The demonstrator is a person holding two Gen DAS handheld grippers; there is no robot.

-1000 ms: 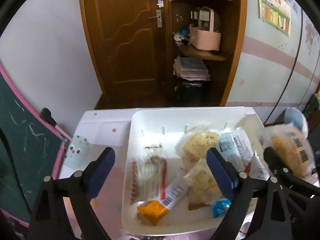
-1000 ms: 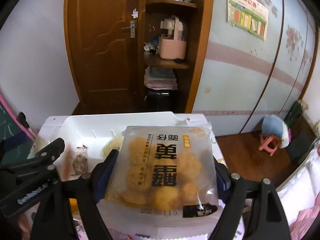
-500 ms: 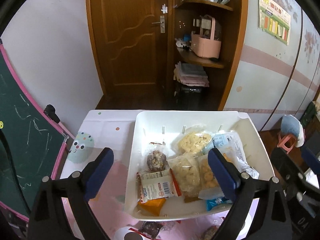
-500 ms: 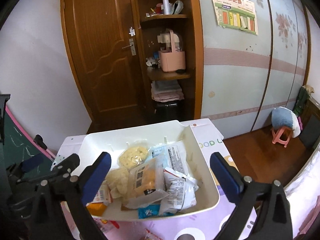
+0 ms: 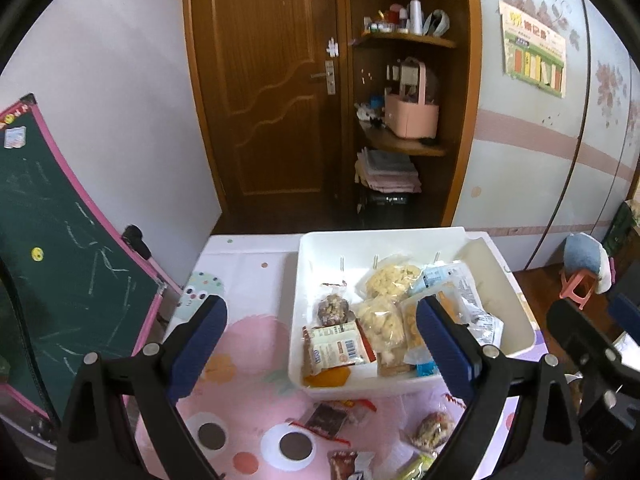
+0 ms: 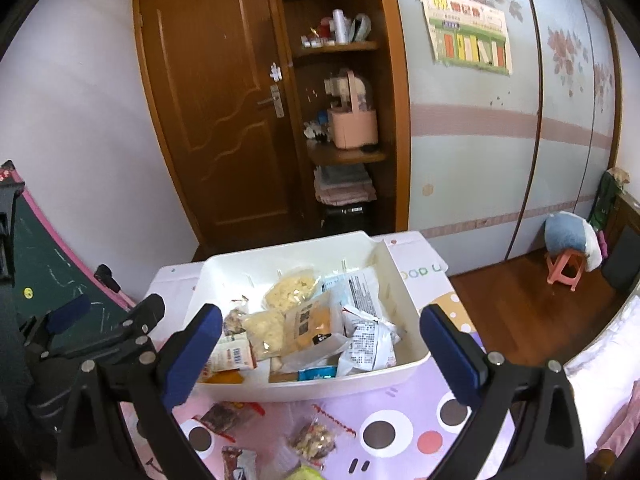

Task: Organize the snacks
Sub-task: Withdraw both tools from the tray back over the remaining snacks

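One bin (image 5: 516, 304) (white), two tools.

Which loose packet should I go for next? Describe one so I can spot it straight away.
Find the white bin on the pink tablecloth. Just in front of its near wall lie loose packets; take the clear nut-mix pouch, lumpy and pale brown, right of the flat dark red-edged wrapper.

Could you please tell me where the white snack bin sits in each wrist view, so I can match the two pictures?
Left wrist view: the white snack bin is right of centre, partly behind the left gripper's right-hand finger.
Right wrist view: the same bin is centred, between the right gripper's open fingers.
Shared landmark: the pink basket on the wooden shelf.
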